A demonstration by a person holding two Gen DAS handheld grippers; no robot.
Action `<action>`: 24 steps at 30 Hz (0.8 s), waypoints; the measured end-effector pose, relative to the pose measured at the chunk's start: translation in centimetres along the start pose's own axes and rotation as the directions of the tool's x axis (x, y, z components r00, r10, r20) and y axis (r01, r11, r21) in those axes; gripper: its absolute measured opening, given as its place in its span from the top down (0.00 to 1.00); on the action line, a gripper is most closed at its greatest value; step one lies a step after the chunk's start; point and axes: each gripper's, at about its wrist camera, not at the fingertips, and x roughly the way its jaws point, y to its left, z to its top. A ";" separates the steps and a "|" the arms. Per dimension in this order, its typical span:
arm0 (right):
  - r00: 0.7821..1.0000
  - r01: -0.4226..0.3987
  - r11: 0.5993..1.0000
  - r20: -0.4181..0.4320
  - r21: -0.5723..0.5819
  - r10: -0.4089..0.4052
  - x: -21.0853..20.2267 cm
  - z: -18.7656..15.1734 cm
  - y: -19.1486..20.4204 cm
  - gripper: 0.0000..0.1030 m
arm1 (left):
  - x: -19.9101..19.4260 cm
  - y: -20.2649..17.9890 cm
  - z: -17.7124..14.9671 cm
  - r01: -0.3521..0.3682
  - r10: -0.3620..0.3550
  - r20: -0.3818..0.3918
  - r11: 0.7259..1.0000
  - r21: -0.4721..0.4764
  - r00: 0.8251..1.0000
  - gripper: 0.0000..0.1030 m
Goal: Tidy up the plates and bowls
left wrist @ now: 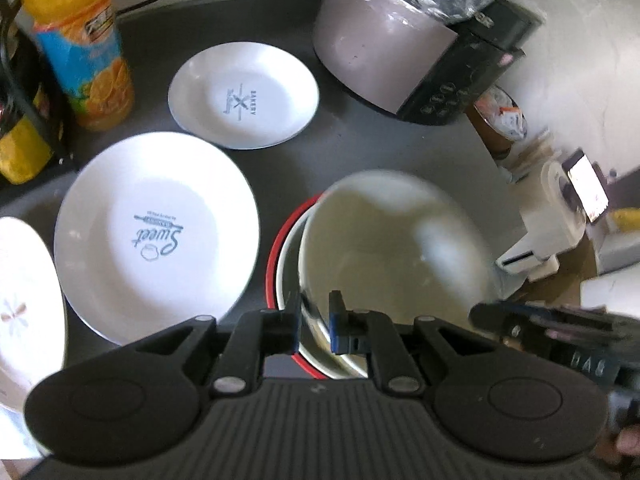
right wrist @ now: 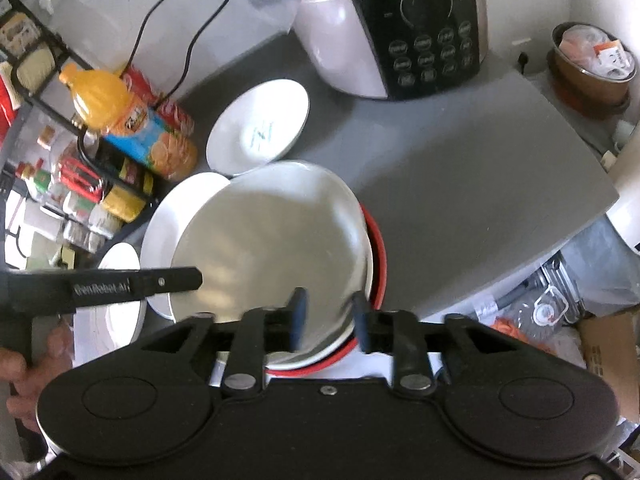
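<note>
White bowl (left wrist: pixel 394 264): tilted in the red-rimmed bowl (left wrist: pixel 276 252), right of the "Sweet" plate (left wrist: pixel 156 236); left gripper (left wrist: pixel 315 326) pinches its near rim, right gripper (right wrist: pixel 328 320) straddles that rim, contact unclear.

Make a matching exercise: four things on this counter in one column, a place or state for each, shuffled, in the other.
Things
1. cream bowl
2. Sweet plate
3. Bakery plate
4. juice bottle

Places or states
A. printed plate lying nearest the cooker
B. tilted over the red-rimmed bowl
C. standing upright beside the black rack
D. flat on the counter, left of the left gripper

Pairs: 1-B, 2-D, 3-A, 4-C
</note>
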 end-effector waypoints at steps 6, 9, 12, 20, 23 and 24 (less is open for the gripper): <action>0.999 -0.019 0.999 0.040 -0.040 0.021 -1.5 1.2 -1.2 0.37 | -0.2 1.2 -0.1 -0.034 0.035 0.005 0.995 -0.094 0.999 0.86; 0.999 -0.039 0.998 0.027 -0.055 0.041 -1.3 1.8 -1.9 0.37 | -0.3 1.5 0.0 -0.051 0.052 0.005 0.991 -0.124 0.999 0.78; 0.998 -0.067 0.995 0.013 -0.079 0.068 -1.1 2.5 -2.3 0.37 | -0.8 1.3 -0.2 -0.077 0.082 0.022 0.985 -0.156 0.996 0.77; 0.992 -0.126 0.978 -0.030 -0.166 0.123 0.5 4.7 -2.0 0.37 | -0.8 2.2 -1.1 -0.095 0.116 0.056 0.952 -0.290 0.992 0.63; 0.990 -0.142 0.970 -0.034 -0.197 0.138 0.7 5.3 -1.6 0.37 | -0.3 2.6 -1.7 -0.131 0.161 0.057 0.929 -0.346 0.985 0.62; 0.990 -0.140 0.969 -0.036 -0.201 0.136 0.8 5.5 -1.6 0.37 | 0.0 2.7 -1.7 -0.169 0.196 0.048 0.925 -0.340 0.979 0.62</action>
